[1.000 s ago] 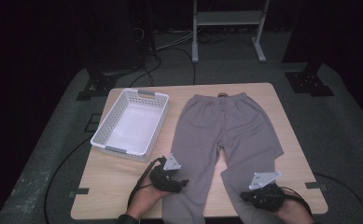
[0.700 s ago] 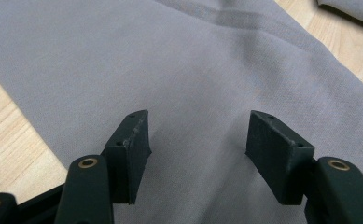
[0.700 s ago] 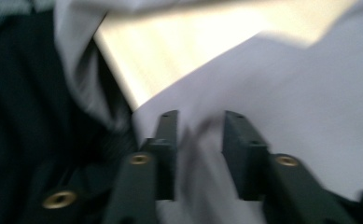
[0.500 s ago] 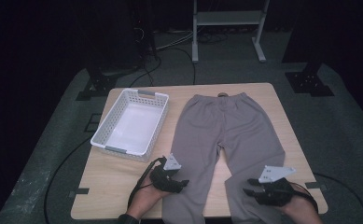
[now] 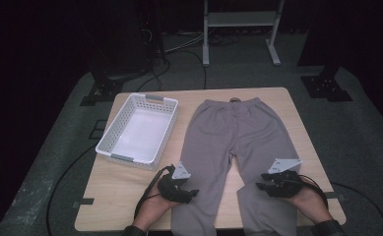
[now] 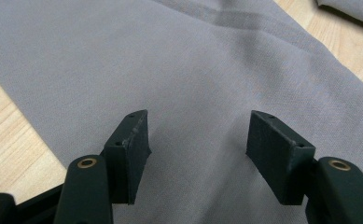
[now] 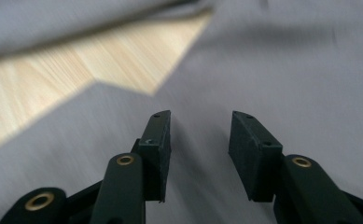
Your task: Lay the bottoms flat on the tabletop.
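Grey cotton sweatpants [image 5: 238, 142] lying flat on light wooden table [image 5: 125, 196], left gripper [image 5: 191, 192] hovering with jaws apart over 1 leg, right gripper [image 5: 260, 186] having just been opening, jaws parted, gripping nothing, white slotted plastic basket [image 5: 139, 129] sitting beside the sweatpants.

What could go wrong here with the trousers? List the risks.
1. Both the left gripper and the right gripper hover open over the grey trousers; closing may pinch only the top layer.
2. The legs hang over the table edge, so a pull could slide them off.
3. The basket sits close and could be knocked.

Dark recording lab (floor cables [image 5: 179, 46], stands [image 5: 325, 86])
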The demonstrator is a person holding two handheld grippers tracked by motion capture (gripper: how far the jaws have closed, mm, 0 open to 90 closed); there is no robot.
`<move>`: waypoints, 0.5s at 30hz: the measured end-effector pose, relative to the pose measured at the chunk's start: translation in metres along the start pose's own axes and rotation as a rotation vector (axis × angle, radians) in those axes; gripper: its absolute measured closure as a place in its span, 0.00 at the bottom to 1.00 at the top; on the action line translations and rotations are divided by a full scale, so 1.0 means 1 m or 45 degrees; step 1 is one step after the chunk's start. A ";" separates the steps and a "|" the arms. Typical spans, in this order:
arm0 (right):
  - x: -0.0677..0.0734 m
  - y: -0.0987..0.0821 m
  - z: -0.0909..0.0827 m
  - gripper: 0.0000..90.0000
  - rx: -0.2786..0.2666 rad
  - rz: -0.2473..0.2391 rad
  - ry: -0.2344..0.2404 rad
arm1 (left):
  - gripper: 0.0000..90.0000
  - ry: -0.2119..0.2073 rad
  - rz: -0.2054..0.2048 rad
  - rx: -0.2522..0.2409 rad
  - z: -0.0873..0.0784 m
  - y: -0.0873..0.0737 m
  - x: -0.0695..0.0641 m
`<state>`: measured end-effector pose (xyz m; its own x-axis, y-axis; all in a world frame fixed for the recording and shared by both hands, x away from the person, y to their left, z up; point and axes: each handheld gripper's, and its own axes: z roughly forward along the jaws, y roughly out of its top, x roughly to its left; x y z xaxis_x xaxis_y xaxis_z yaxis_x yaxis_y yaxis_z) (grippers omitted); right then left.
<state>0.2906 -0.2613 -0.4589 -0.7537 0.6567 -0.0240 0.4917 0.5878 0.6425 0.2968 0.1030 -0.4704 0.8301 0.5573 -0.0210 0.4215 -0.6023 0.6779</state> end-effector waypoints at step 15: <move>0.017 -0.022 -0.012 0.98 0.076 -0.042 0.027 | 0.42 -0.010 0.001 0.006 -0.001 -0.001 0.000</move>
<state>0.2615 -0.2691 -0.4640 -0.7785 0.6270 -0.0280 0.4912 0.6365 0.5947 0.2960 0.1044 -0.4702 0.8333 0.5523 -0.0264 0.4226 -0.6054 0.6744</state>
